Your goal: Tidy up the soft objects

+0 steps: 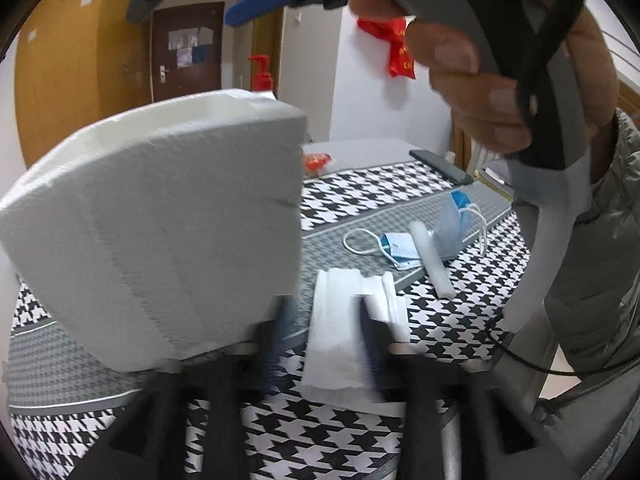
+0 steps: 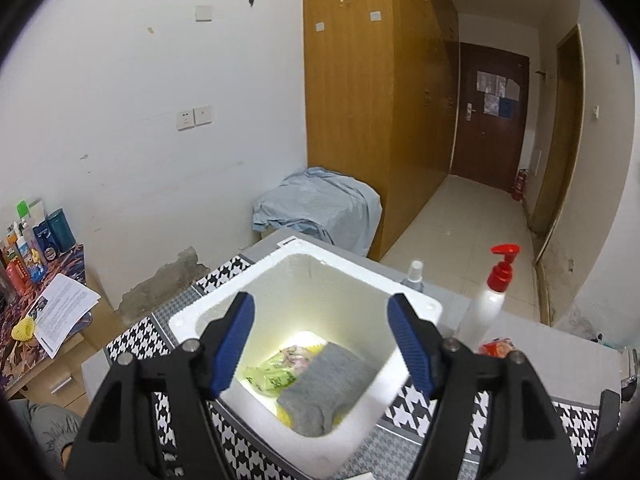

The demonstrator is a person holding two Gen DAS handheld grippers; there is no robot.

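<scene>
Both views are evenly and rather softly lit by indoor light, with no hard shadows on the houndstooth tablecloth (image 1: 460,320), and the fisheye lenses bend walls and door frames and leave black corners. In the left wrist view the left gripper (image 1: 324,336) fingers and the folded white cloth (image 1: 344,344) between them are smeared by motion blur. The right wrist view is sharp, with a bright glare patch on the floor of the white foam box (image 2: 416,308).

Nothing legible could be made out. The red hanging ornament (image 1: 394,46) bore gold characters too blurred to read. Printed sheets (image 2: 64,312) left of the foam box (image 2: 304,360), door notices (image 2: 496,94), and bottle labels (image 2: 30,256) were too small.
</scene>
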